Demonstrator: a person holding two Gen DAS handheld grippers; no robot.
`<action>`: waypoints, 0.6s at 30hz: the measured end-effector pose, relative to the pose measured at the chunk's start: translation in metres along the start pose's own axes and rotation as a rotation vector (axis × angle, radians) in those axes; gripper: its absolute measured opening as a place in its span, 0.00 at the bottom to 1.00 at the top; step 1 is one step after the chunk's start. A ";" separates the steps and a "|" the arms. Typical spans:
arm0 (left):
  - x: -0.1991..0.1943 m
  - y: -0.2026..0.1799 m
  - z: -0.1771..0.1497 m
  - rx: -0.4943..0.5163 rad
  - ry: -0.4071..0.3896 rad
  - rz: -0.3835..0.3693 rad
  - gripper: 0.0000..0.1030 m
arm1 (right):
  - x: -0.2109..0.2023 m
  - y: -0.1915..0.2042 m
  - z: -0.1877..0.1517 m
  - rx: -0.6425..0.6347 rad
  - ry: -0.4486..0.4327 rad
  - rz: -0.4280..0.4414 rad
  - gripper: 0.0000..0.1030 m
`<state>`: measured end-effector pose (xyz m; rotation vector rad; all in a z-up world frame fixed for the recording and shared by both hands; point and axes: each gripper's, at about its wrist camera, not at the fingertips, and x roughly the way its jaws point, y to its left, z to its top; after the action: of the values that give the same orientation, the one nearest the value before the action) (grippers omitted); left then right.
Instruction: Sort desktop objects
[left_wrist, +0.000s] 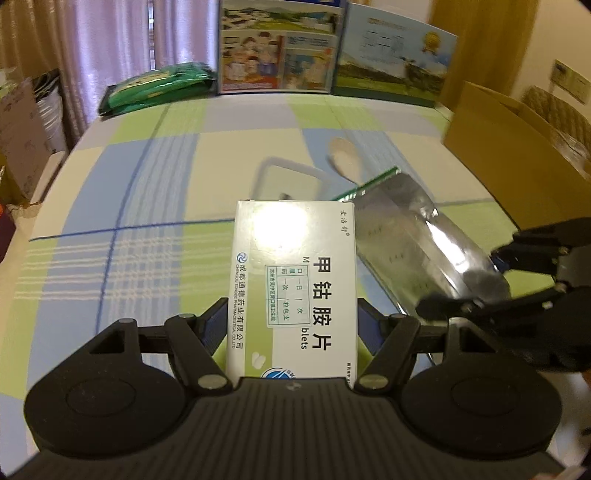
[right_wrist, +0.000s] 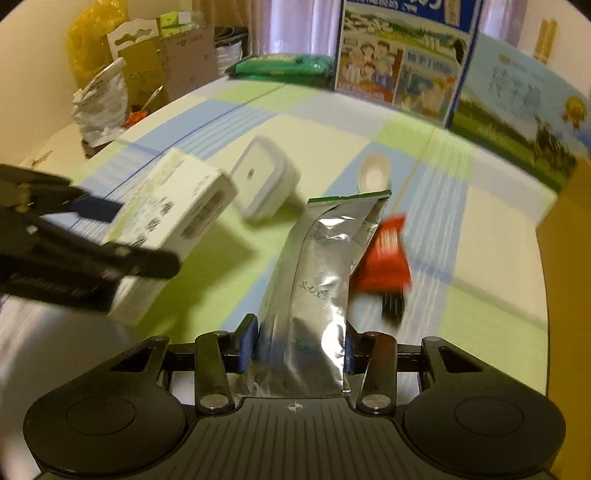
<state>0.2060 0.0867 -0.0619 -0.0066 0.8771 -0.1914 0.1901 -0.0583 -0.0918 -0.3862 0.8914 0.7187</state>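
The white medicine box (left_wrist: 295, 280) is clamped between the fingers of the left gripper (left_wrist: 293, 328), raised above the checked tablecloth (left_wrist: 147, 177). The silver foil pouch (right_wrist: 317, 280) is gripped lengthwise by the right gripper (right_wrist: 299, 350), just beside the box.

You're working in a home, likely a living or dining room: the worktop (left_wrist: 155, 177) wears a checked green, blue and cream cloth, pale curtains (left_wrist: 122, 40) hang beyond its far edge, illustrated cartons (left_wrist: 277, 48) stand along that edge, and cardboard boxes (right_wrist: 166, 59) and bags pile up off its left side.
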 end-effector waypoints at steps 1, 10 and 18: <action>-0.002 -0.005 -0.004 0.012 0.003 -0.011 0.65 | -0.008 0.001 -0.008 0.010 0.009 0.007 0.40; -0.020 -0.037 -0.042 0.059 0.054 -0.065 0.65 | -0.067 -0.003 -0.074 0.149 0.045 -0.025 0.46; -0.016 -0.042 -0.046 0.072 0.063 -0.062 0.65 | -0.075 -0.018 -0.071 0.230 -0.024 -0.055 0.74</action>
<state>0.1540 0.0516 -0.0755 0.0393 0.9329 -0.2821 0.1308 -0.1424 -0.0720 -0.1961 0.9263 0.5621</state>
